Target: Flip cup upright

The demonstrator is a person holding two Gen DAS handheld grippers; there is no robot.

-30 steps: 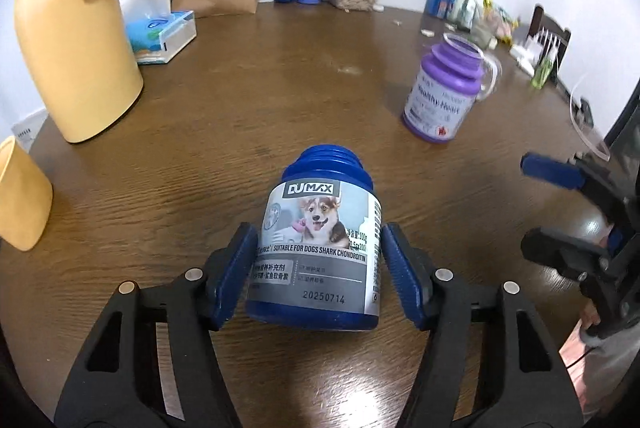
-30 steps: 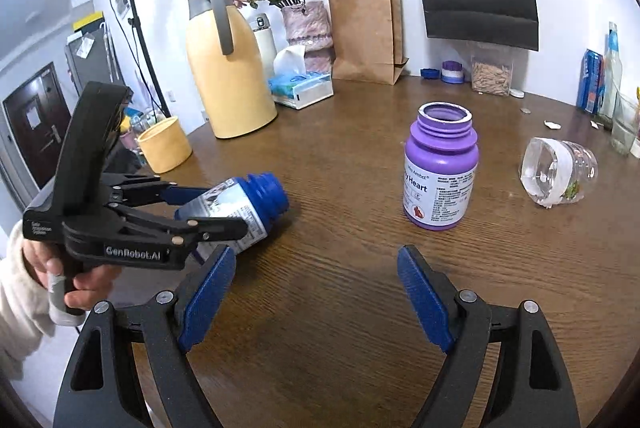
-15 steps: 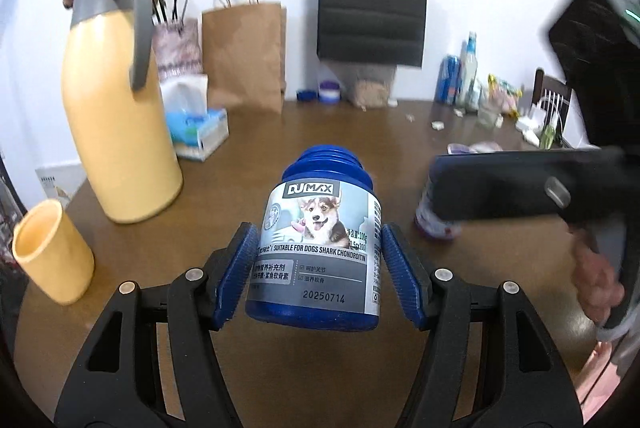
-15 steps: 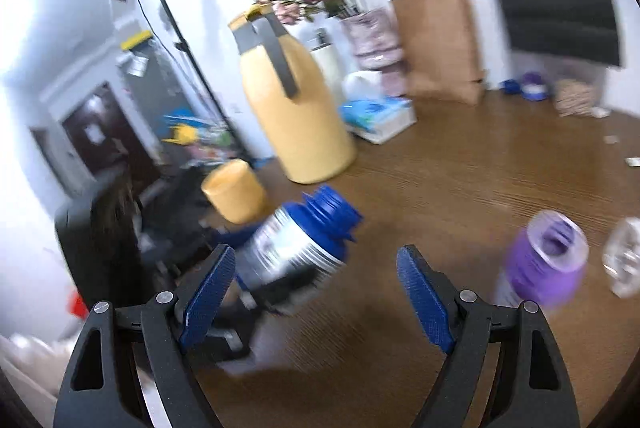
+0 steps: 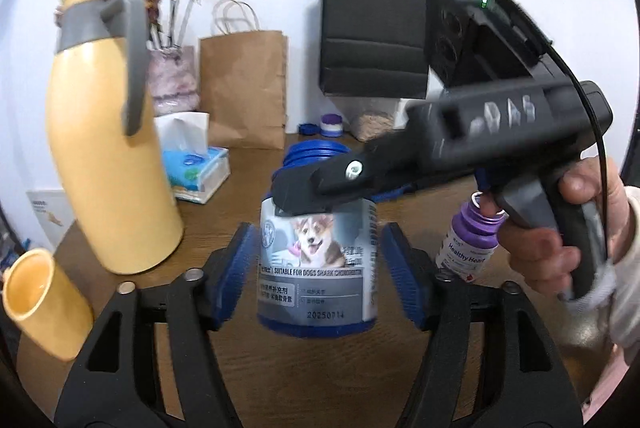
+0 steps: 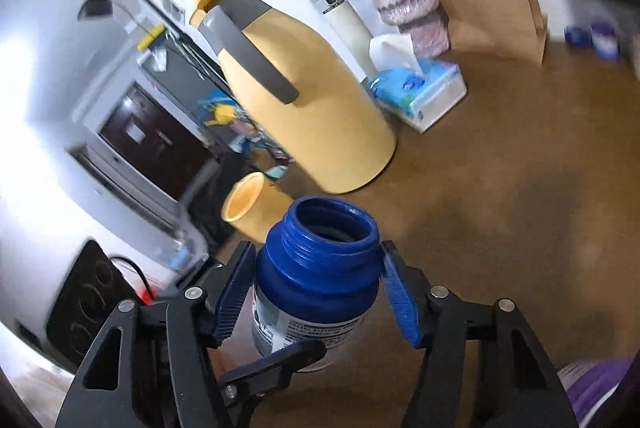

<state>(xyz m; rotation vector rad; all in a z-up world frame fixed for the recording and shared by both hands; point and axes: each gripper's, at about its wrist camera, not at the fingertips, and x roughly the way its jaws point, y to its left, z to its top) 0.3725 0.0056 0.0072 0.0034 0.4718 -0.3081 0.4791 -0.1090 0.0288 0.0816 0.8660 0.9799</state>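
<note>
The cup is a blue jar [image 5: 316, 268] with a dog label and an open mouth that points up [image 6: 328, 224]. My left gripper [image 5: 318, 240] is shut on the jar's labelled body, one blue pad on each side. Reaching in from the right, my right gripper [image 6: 316, 252] has its pads pressed on the blue shoulder just under the neck. One of its black fingers [image 5: 320, 188] crosses the top of the label. The view is blurred, and I cannot tell whether the jar's base touches the wooden table [image 6: 500, 188].
A tall yellow thermos [image 5: 108, 164] and a yellow cup [image 5: 40, 300] stand to the left. A purple bottle [image 5: 468, 248] stands close on the right, behind a hand [image 5: 536, 252]. A tissue box [image 5: 196, 172] and paper bags [image 5: 244, 88] line the back.
My left gripper has tipped the jar from lying forward to mouth-up. My right gripper swung in from the side and narrowed its jaws onto the jar's shoulder.
</note>
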